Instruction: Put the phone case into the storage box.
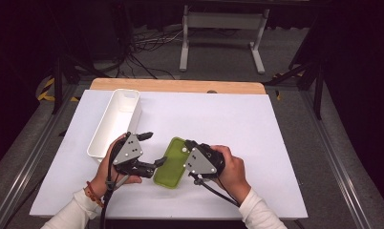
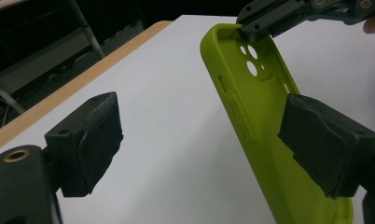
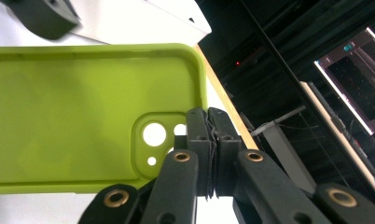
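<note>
The right gripper (image 3: 208, 114) has its jaws pressed together on the top edge of a lime-green phone case (image 3: 73, 121), pinching the rim just beside the camera cutout with its round holes, as the right gripper view shows. In the high view the right gripper (image 1: 186, 143) sits at the case's upper right corner, held in the person's right hand (image 1: 230, 167). The left gripper (image 2: 195, 140) stands wide apart, gripping nothing: one pad (image 2: 90, 140) is out over the bare white tabletop (image 2: 167, 121), the other pad (image 2: 325, 140) is at the far long side of the case (image 2: 251, 130). The case (image 1: 172, 162) lies between the two grippers near the front middle of the tabletop (image 1: 228, 119), its open inside facing up. A white oblong bin (image 1: 117, 120) stands on the tabletop just beyond the left gripper (image 1: 152, 149).
</note>
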`<action>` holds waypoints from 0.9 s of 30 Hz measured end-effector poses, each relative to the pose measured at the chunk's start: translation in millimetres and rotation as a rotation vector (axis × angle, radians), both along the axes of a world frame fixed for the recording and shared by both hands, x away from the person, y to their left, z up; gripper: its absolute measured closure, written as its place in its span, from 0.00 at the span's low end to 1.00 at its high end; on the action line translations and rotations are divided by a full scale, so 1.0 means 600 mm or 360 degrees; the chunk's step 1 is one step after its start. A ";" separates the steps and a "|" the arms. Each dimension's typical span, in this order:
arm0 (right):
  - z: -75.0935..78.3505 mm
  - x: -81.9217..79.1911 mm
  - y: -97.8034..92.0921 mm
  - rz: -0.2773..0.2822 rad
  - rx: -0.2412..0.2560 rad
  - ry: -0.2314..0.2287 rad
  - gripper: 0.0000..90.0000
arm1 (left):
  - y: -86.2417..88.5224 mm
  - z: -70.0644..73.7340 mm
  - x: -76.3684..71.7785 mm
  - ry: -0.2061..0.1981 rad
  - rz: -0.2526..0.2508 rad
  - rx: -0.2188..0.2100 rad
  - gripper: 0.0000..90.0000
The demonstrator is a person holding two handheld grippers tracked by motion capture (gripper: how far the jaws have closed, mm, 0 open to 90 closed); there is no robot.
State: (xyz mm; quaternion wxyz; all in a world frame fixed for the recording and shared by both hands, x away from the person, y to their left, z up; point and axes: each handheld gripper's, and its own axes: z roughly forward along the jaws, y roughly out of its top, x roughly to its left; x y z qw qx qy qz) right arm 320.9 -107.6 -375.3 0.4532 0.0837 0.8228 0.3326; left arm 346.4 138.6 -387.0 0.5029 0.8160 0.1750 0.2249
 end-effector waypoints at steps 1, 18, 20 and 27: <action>-0.002 -0.003 0.004 0.0009 -0.0008 -0.0019 0.99 | -0.005 0.001 0.002 0.0006 0.0005 0.0003 0.16; -0.001 -0.020 0.018 0.0036 -0.0087 -0.0137 0.99 | -0.025 0.005 0.015 0.0054 0.0038 0.0016 0.27; 0.000 -0.022 0.019 0.0041 -0.0096 -0.0160 0.99 | -0.024 0.007 0.017 0.0075 0.0015 -0.0019 0.30; 0.000 -0.030 0.021 0.0047 -0.0125 -0.0270 0.99 | -0.019 0.011 0.022 0.0146 -0.0069 -0.0092 0.46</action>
